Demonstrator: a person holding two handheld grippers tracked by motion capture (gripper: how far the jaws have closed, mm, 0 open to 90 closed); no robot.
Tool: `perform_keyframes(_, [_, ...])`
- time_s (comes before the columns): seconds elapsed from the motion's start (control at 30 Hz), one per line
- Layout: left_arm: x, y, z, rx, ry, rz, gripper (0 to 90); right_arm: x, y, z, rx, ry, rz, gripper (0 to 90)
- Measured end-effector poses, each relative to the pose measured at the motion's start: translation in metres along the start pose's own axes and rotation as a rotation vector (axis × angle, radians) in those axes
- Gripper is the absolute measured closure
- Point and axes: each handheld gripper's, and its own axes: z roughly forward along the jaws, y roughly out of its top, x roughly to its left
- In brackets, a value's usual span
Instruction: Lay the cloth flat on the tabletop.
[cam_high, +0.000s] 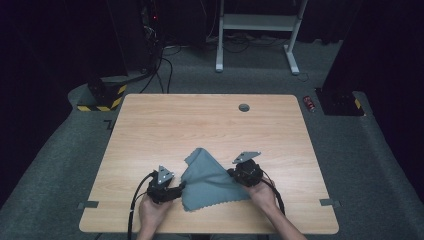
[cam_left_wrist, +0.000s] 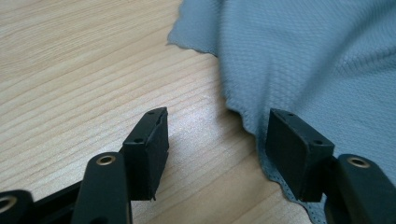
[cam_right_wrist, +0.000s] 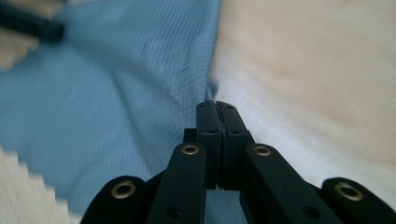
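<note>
A grey-blue cloth (cam_high: 210, 177) lies rumpled on the wooden table (cam_high: 200, 120) near its front edge, between the two hands. At the cloth's left edge my left gripper (cam_high: 181, 187) is open. In the left gripper view (cam_left_wrist: 217, 121) bare wood shows between the jaws, and the right pad (cam_left_wrist: 299, 149) rests over the scalloped edge of the cloth (cam_left_wrist: 317, 60). My right gripper (cam_high: 231, 173) is at the cloth's right edge. In the right gripper view (cam_right_wrist: 216, 103) its jaws are shut together on a raised fold of the cloth (cam_right_wrist: 116, 93).
A round cable hole (cam_high: 244, 107) sits near the table's far edge. Grey tape marks (cam_high: 88, 204) (cam_high: 327, 202) flank the front corners. On the floor beyond are a white desk frame (cam_high: 257, 22), a black-and-yellow striped base (cam_high: 102, 97) and a red can (cam_high: 310, 103).
</note>
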Motion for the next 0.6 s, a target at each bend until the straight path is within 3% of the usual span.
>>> perform_keyframes(0.07, [0.000,0.000,0.000,0.000,-0.001,-0.004,39.6,0.001,-0.003,0.003,0.020,0.000,-0.005,83.2])
perform_keyframes(0.27, [0.000,0.000,0.000,0.000,0.000,-0.003,39.7,-0.014,0.018,0.001,-0.071,-0.014,0.090,72.4])
perform_keyframes(0.33, [0.000,0.000,0.000,0.000,0.000,-0.004,39.7,-0.017,0.027,0.009,-0.071,-0.013,0.101,70.5])
perform_keyframes(0.4, [0.000,0.000,0.000,0.000,0.000,-0.003,39.6,-0.019,0.035,0.019,-0.060,0.017,0.114,67.5])
perform_keyframes(0.53, [0.000,0.000,0.000,0.000,-0.001,-0.003,39.6,-0.017,0.043,0.040,-0.032,0.089,0.143,69.7])
perform_keyframes(0.6, [0.000,0.000,0.000,0.000,-0.001,-0.003,39.6,-0.017,0.044,0.047,-0.011,0.116,0.152,80.3])
